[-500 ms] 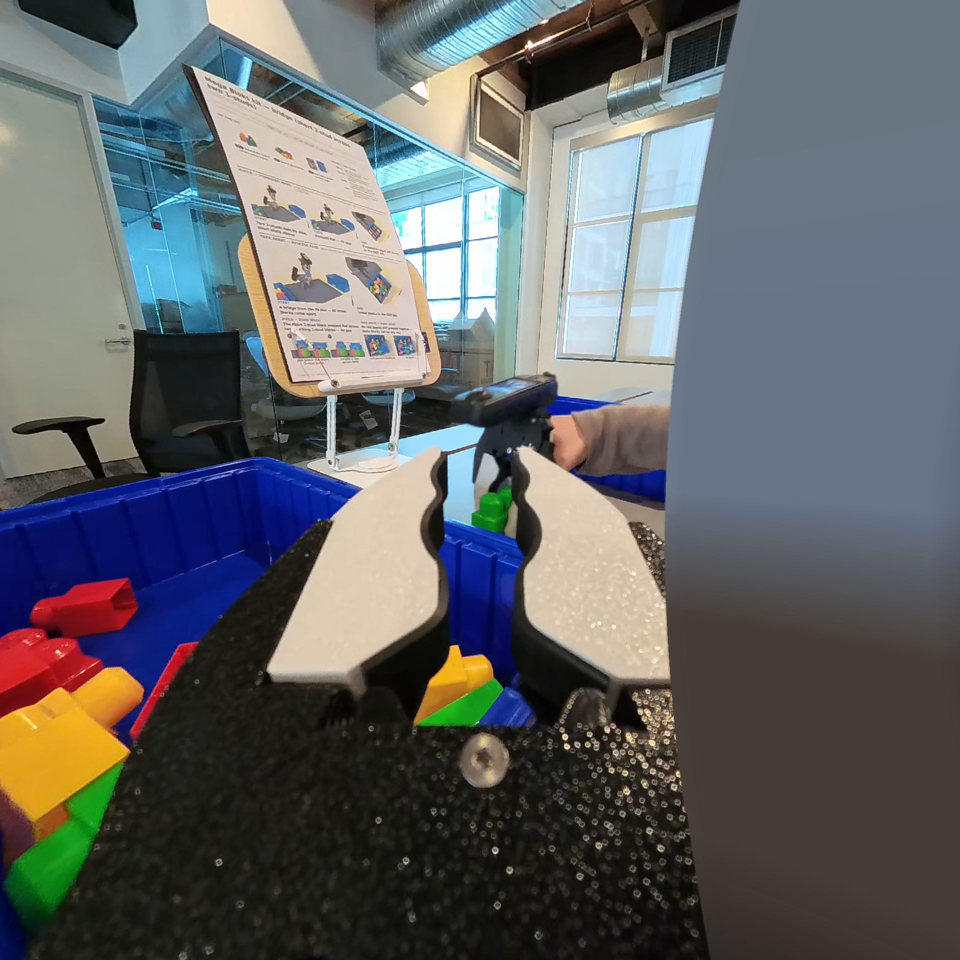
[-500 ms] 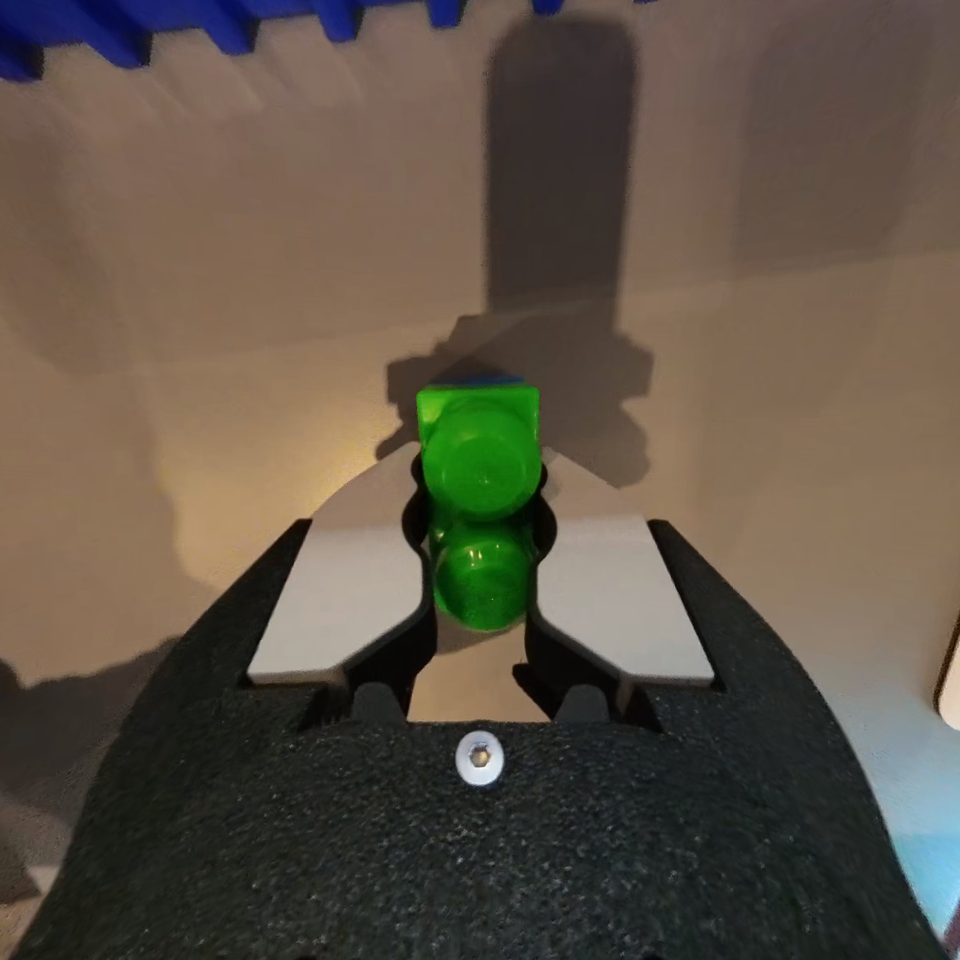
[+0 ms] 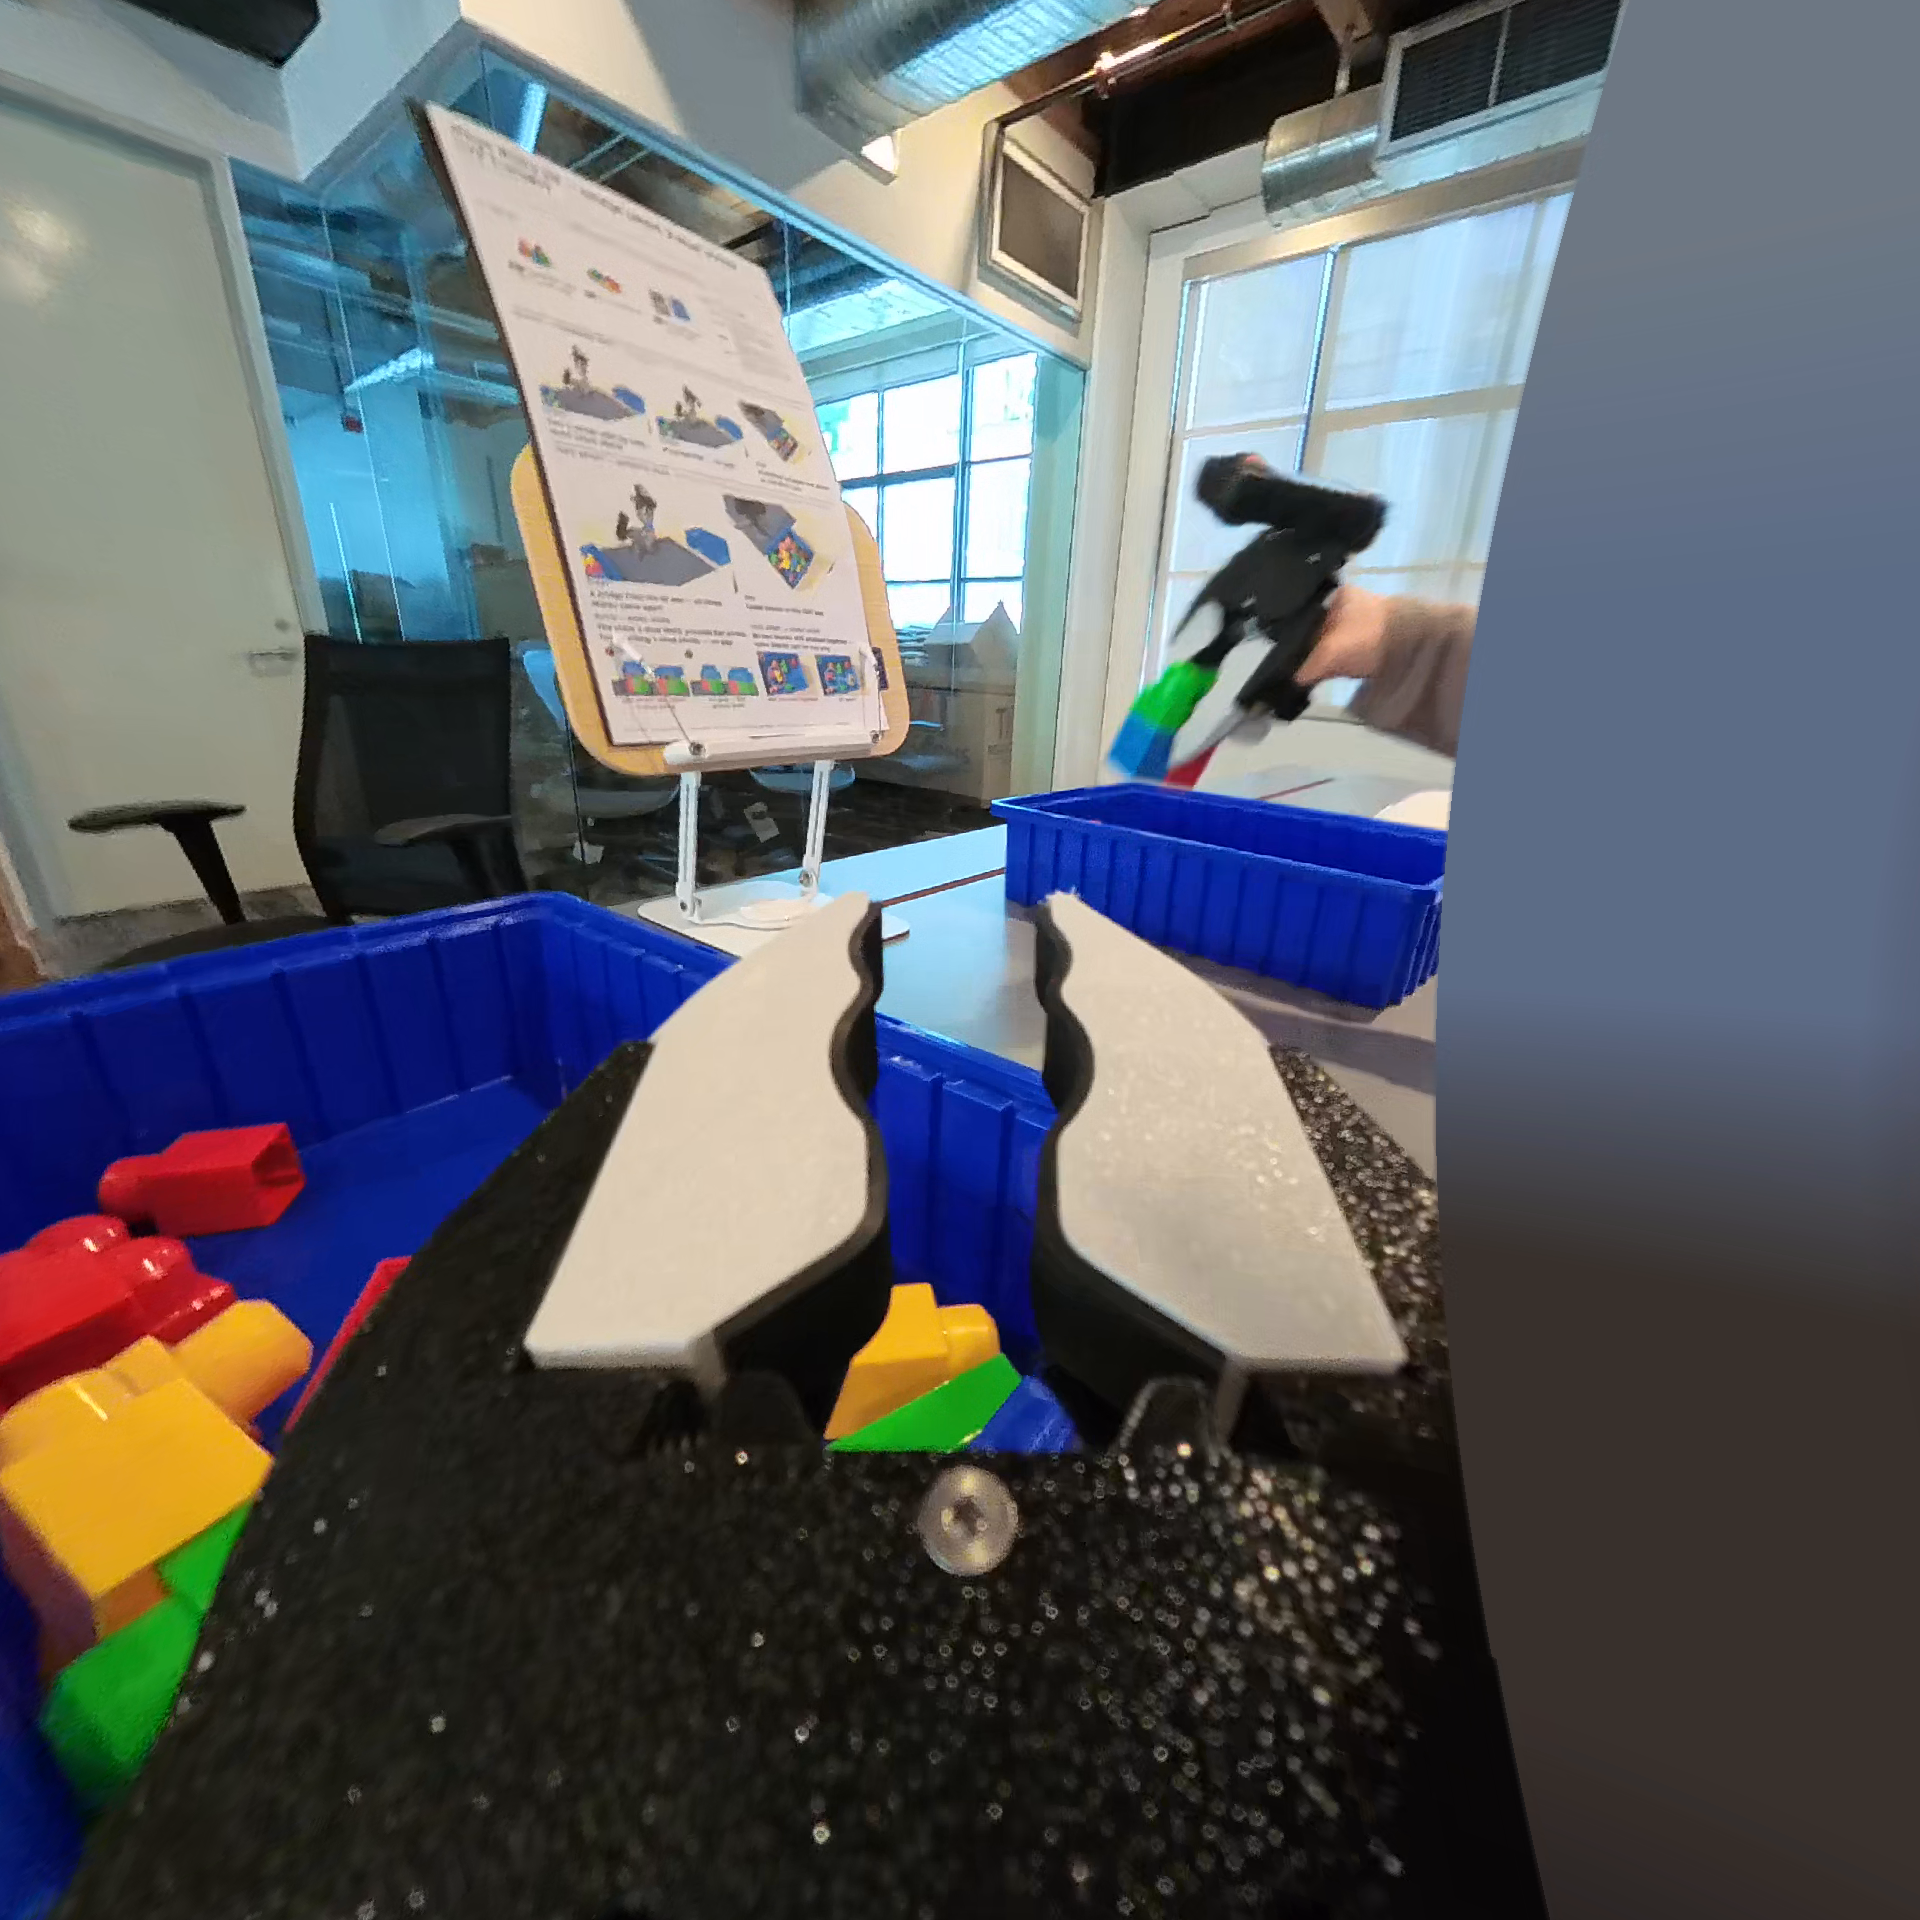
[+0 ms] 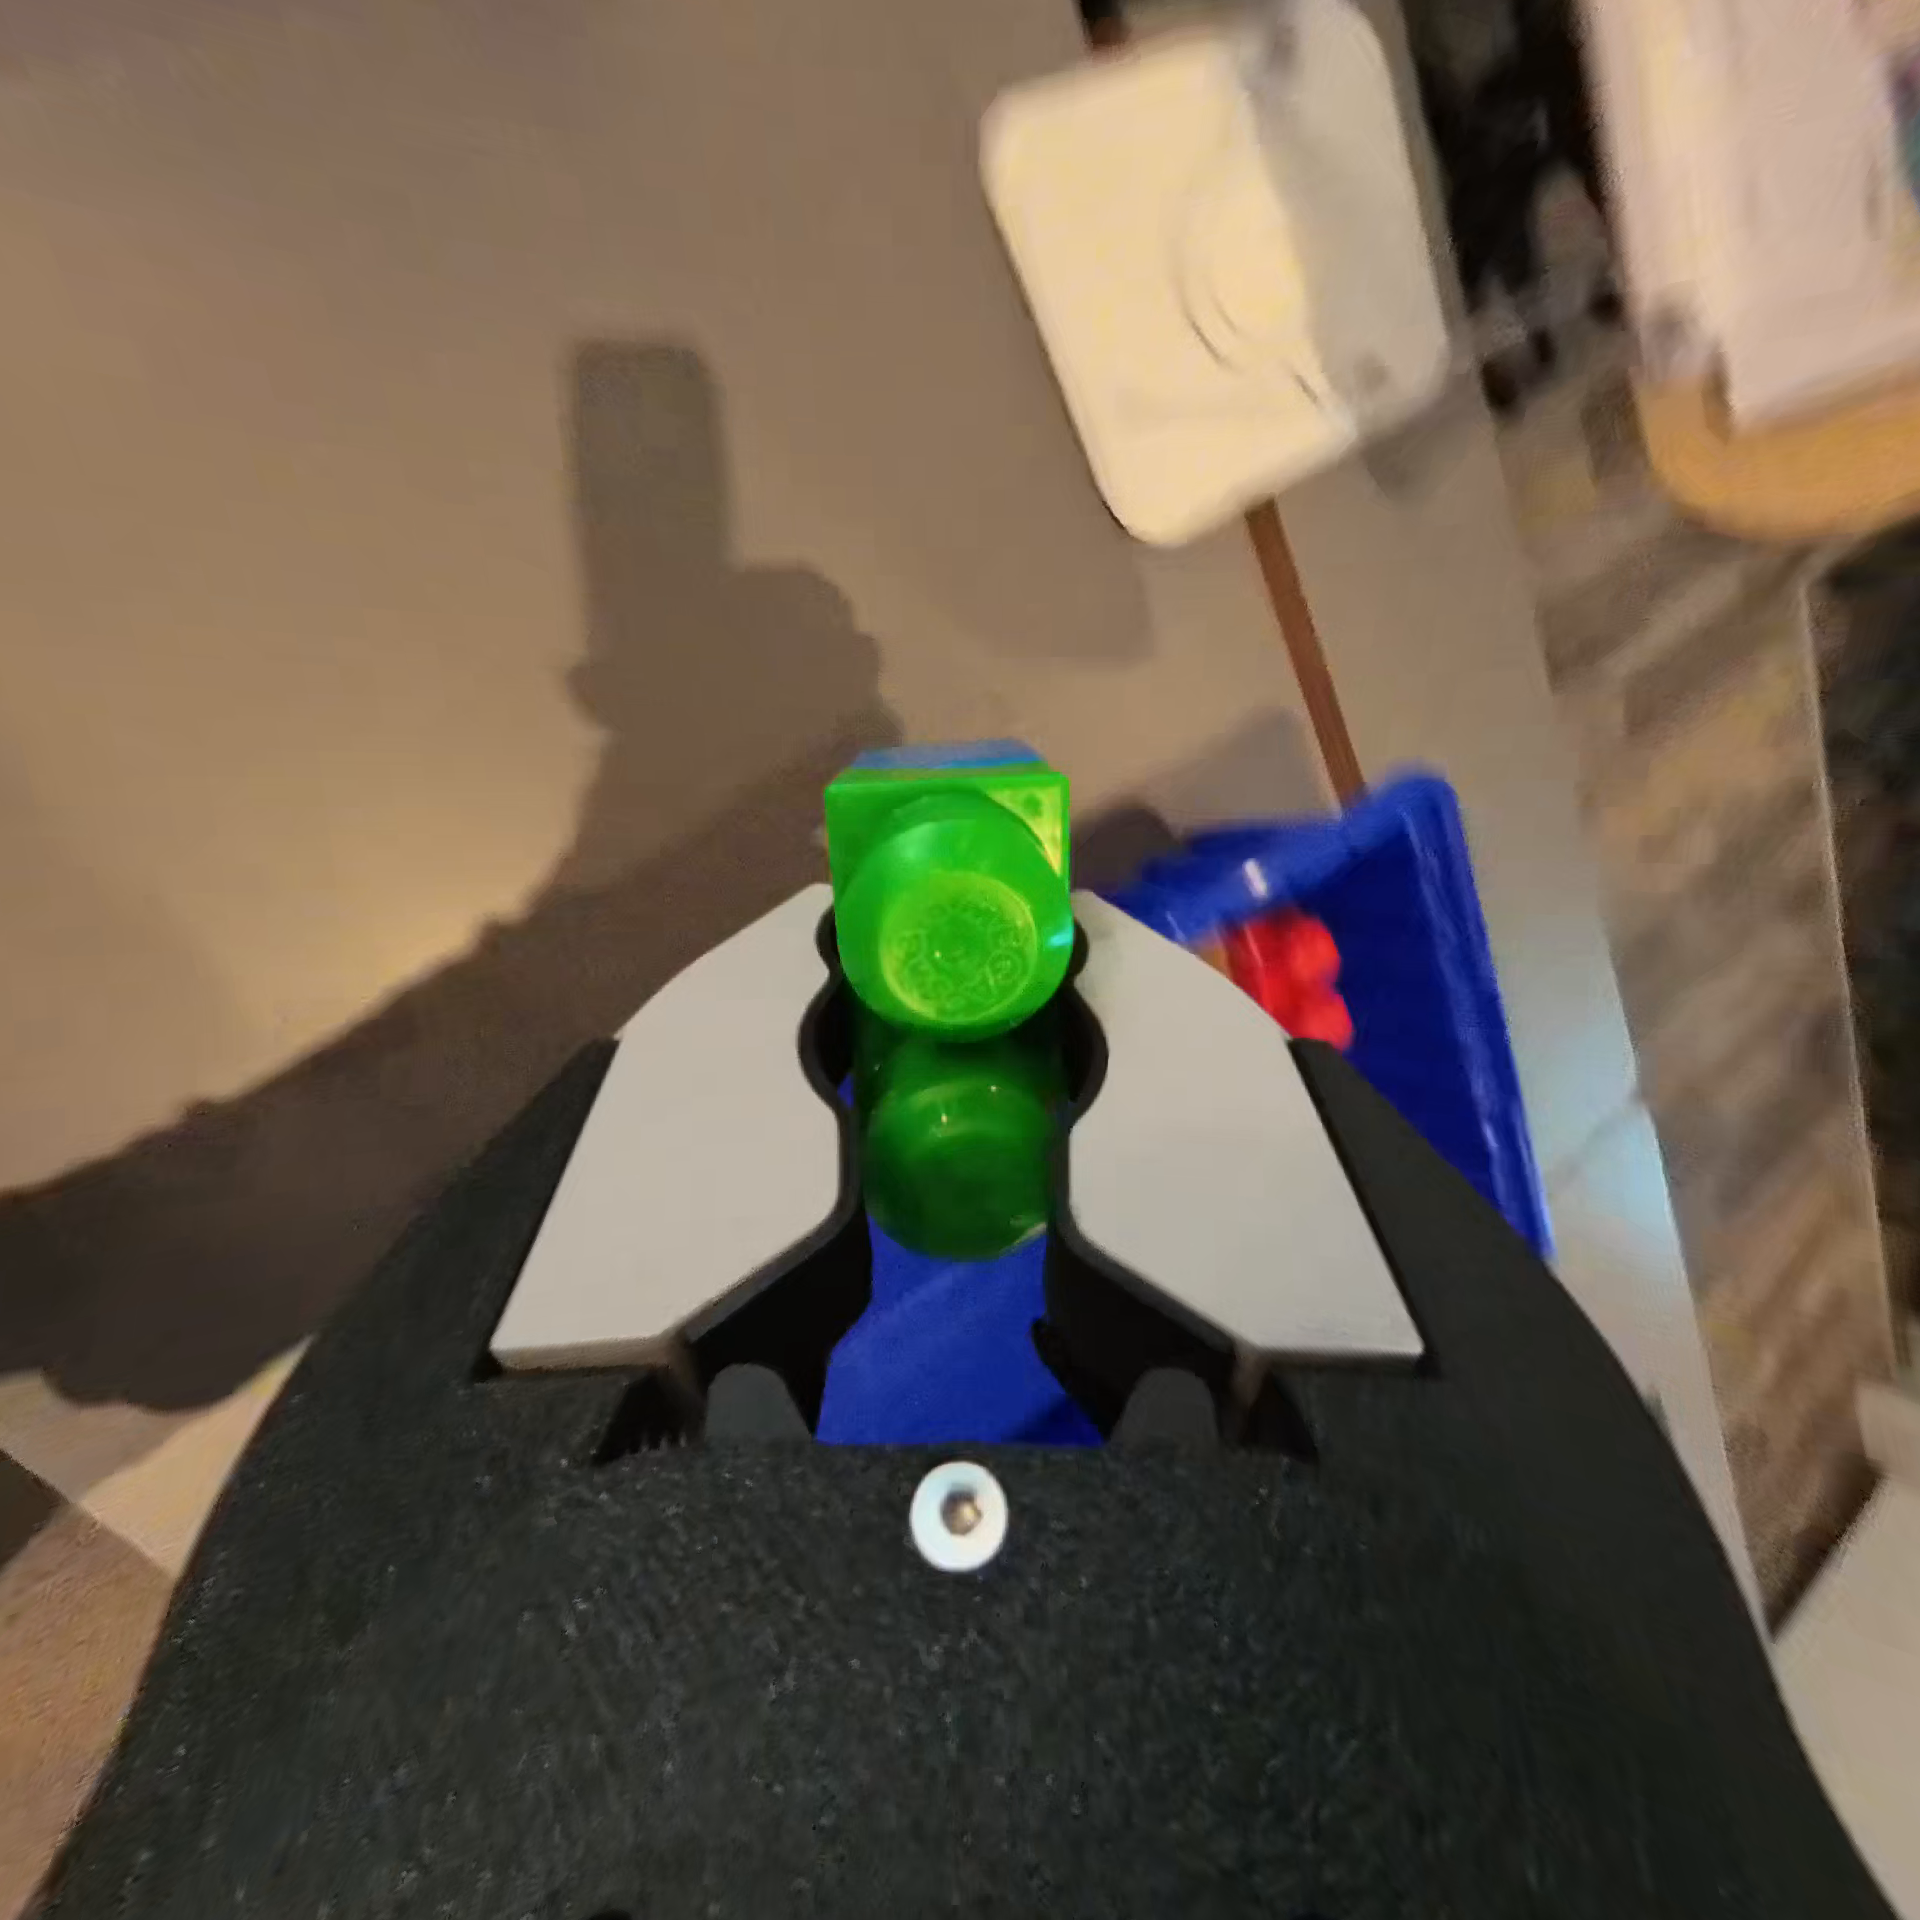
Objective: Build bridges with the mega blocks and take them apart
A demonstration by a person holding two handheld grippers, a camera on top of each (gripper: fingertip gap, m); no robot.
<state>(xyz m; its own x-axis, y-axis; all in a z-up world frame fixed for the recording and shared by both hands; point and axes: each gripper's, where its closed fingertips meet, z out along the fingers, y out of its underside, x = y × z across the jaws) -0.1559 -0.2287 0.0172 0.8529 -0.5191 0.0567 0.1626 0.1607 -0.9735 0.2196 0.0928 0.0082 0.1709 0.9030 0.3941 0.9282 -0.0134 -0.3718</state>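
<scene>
From your left wrist view, your left gripper (image 3: 956, 925) hangs with its fingers spread and nothing between them, above the near blue bin (image 3: 343, 997) that holds loose red, yellow and green blocks (image 3: 135, 1455) — farther off, your right gripper (image 3: 1210, 665) is lifted above the second blue bin (image 3: 1226, 883), carrying a green block (image 3: 1179, 691) stacked on a blue block (image 3: 1143, 743). From your right wrist view, the fingers are clamped on that green block's sides, its studs pointing back at the camera — the blue piece just shows past it, with the table (image 4: 312, 520) below.
</scene>
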